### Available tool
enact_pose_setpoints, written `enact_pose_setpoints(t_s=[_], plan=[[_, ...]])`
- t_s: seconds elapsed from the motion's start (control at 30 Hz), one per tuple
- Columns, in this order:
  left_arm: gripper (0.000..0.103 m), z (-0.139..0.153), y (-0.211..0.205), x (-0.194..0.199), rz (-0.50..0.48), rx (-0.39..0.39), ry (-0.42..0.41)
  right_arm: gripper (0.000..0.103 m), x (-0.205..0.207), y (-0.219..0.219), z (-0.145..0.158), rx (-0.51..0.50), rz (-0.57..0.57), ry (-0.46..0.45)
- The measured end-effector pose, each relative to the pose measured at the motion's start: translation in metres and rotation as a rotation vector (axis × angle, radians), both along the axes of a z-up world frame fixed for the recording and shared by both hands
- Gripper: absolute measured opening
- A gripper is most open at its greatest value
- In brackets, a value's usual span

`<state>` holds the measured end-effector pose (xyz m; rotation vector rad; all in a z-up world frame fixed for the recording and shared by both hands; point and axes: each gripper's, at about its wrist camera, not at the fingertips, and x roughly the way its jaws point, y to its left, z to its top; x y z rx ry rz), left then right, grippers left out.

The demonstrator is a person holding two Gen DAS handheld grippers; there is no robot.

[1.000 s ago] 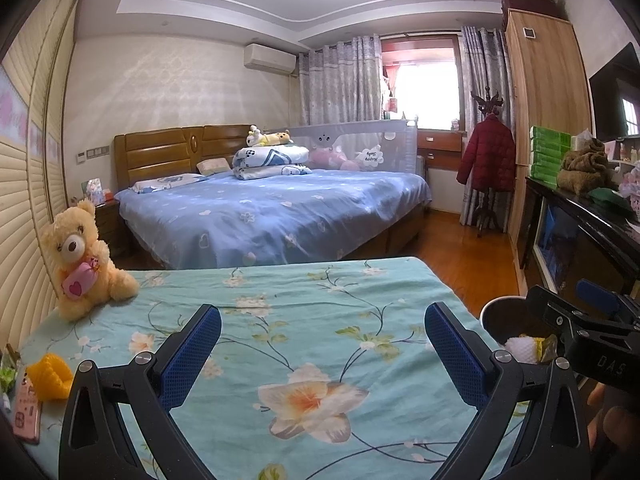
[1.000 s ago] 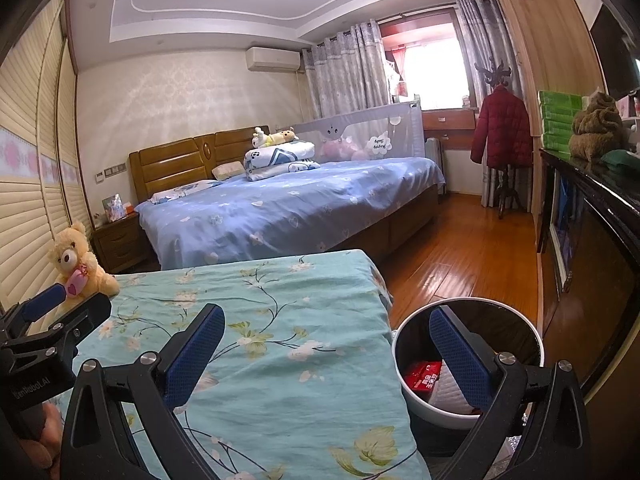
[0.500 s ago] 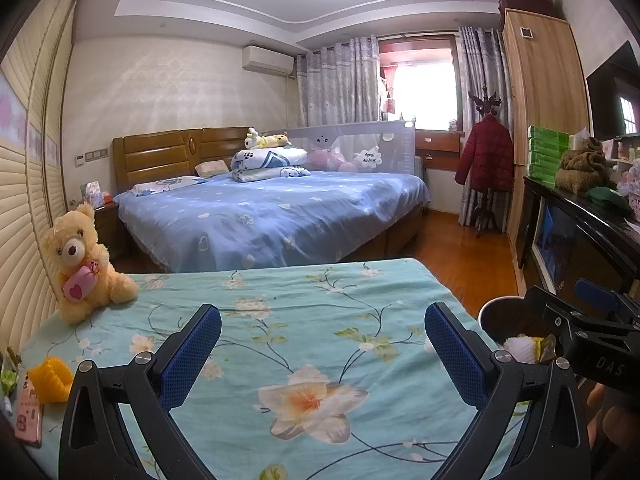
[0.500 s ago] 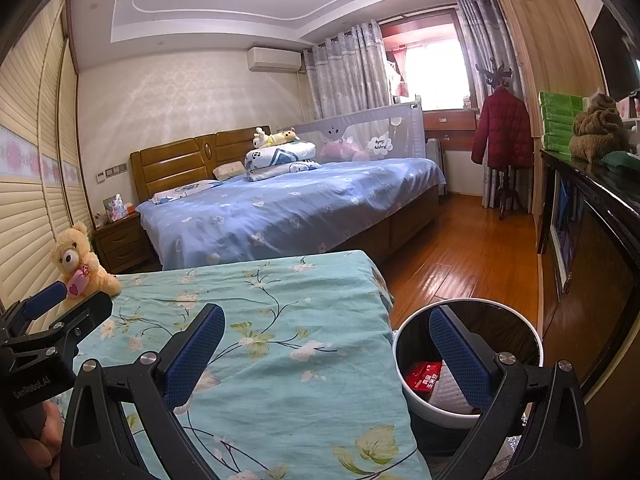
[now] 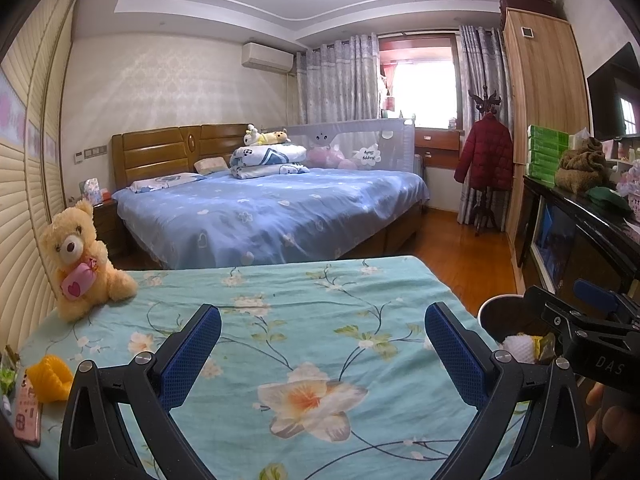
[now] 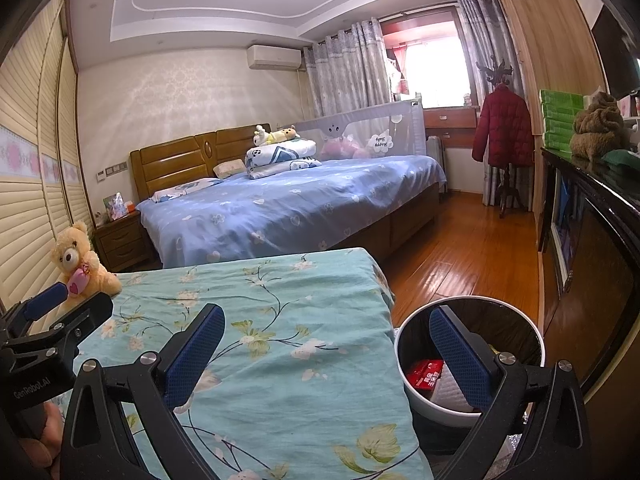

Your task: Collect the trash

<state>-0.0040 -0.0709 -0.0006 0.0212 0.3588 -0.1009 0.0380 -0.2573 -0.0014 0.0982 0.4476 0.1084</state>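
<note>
A white round trash bin [image 6: 404,344] with a dark liner stands on the floor right of the table; it holds a red packet [image 6: 426,374] and white foam wrap [image 6: 448,392]. In the left wrist view the bin [image 5: 490,314] shows white and yellow scraps. A yellow foam net [image 5: 50,376] lies at the table's left end. My left gripper [image 5: 322,354] is open and empty above the floral cloth. My right gripper [image 6: 326,360] is open and empty, its right finger over the bin.
The table wears a teal floral cloth [image 5: 300,312]. A teddy bear [image 5: 78,256] sits at its far left; a pink phone [image 5: 26,412] lies by the net. A blue bed [image 5: 272,208], a dark cabinet [image 6: 592,248] at right and wood floor [image 6: 468,248] lie beyond.
</note>
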Motion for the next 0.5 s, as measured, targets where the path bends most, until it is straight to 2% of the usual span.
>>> enact_pose_setpoints(t_s=[0.5], plan=[[0.102,-0.0016,0.0016,0.0024,0.001,-0.001,0.006,0.103,0.0047,-0.0005,-0.0030,0.004,0.005,0.018]])
